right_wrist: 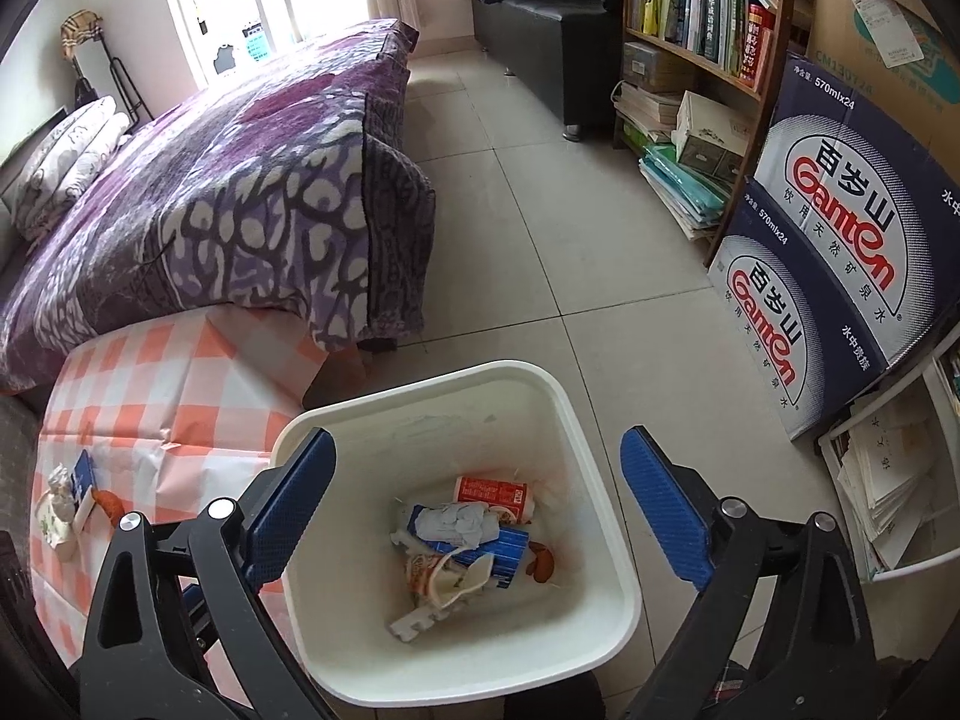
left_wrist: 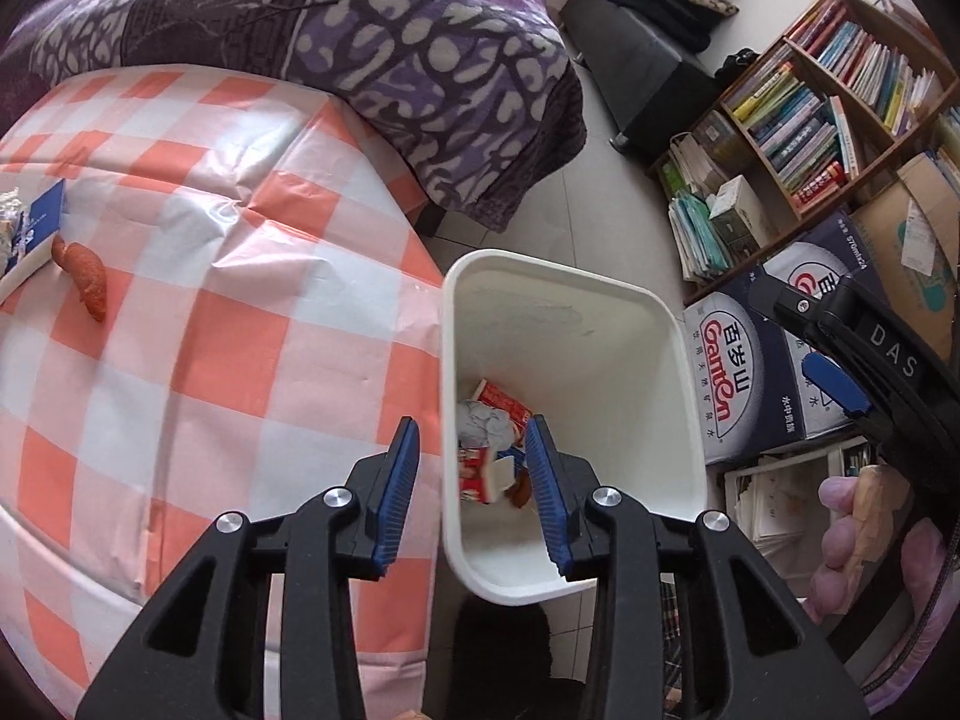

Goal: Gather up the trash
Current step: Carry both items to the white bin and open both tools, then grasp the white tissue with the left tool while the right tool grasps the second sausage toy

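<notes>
A tiled bedroom floor (right_wrist: pixel 540 240) carries a low table under an orange-and-white checked cloth (left_wrist: pixel 210 330), with a white trash bin (right_wrist: pixel 600 516) standing right beside the table's edge. Nearest, the left gripper (left_wrist: pixel 474 480) hangs over the bin's near rim, its blue pads spread apart and holding nothing. The right gripper (right_wrist: pixel 474 504) is above the bin too, jaws released wide and empty. Inside the bin lie a crumpled grey wad (right_wrist: pixel 459 525), a red-and-white carton (right_wrist: pixel 495 492), a blue packet (right_wrist: pixel 510 546) and an orange scrap (right_wrist: pixel 540 564). Left on the cloth are an orange peel-like piece (left_wrist: pixel 84 276), a blue-and-white box (left_wrist: pixel 36 228) and crumpled wrappers (right_wrist: pixel 57 510). Beyond the table is a bed with a purple patterned blanket (right_wrist: pixel 240 192). To the right stand stacked Ganten water cartons (right_wrist: pixel 840 252), then a bookshelf (right_wrist: pixel 708 12), and farthest a dark bench (right_wrist: pixel 540 30) near the window.
</notes>
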`<state>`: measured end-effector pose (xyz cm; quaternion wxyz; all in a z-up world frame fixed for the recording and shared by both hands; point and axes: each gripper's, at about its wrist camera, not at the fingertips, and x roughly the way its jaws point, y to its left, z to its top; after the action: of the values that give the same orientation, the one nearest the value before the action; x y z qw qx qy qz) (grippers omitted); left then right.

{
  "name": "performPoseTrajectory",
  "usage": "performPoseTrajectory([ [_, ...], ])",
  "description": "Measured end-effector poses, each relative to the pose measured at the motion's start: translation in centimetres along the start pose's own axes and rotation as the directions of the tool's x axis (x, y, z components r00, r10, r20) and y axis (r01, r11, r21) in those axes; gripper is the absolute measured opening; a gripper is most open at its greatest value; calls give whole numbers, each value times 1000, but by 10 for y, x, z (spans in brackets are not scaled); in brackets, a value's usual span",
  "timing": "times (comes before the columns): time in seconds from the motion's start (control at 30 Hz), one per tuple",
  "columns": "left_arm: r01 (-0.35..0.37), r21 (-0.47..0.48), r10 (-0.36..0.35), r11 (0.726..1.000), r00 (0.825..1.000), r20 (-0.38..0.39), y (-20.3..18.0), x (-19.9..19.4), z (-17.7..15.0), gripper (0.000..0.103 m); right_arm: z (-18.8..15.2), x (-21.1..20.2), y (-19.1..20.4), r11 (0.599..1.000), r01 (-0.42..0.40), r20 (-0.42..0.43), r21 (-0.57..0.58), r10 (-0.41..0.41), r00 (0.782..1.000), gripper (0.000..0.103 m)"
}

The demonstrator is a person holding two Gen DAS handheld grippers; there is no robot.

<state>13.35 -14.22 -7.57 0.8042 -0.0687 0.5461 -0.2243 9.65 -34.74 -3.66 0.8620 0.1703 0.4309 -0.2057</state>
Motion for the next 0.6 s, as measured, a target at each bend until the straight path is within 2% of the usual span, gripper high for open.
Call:
performPoseTrajectory([
  [0.17,-99,-4,99,995,995,24,18,-7,1,51,-3,0,22,999,-29,-4,-30,28,1000,94],
  [0.23,-156,-13,156,988,987,32,29,-10,2,60,-5,3,35,998,-40,-15,-54,39,999,94],
  [0.37,-234,-63,236,970,972,22,62,-14,4,65,-10,6,60,994,-69,-36,-86,66,997,94],
  [0.5,-315,-124,318,941,948,7,100,-21,4,65,-18,12,93,986,-90,-60,-141,83,995,94],
  [0.6,-401,-151,409,904,912,29,126,-32,9,65,-26,18,119,976,-110,-84,-187,95,992,94],
])
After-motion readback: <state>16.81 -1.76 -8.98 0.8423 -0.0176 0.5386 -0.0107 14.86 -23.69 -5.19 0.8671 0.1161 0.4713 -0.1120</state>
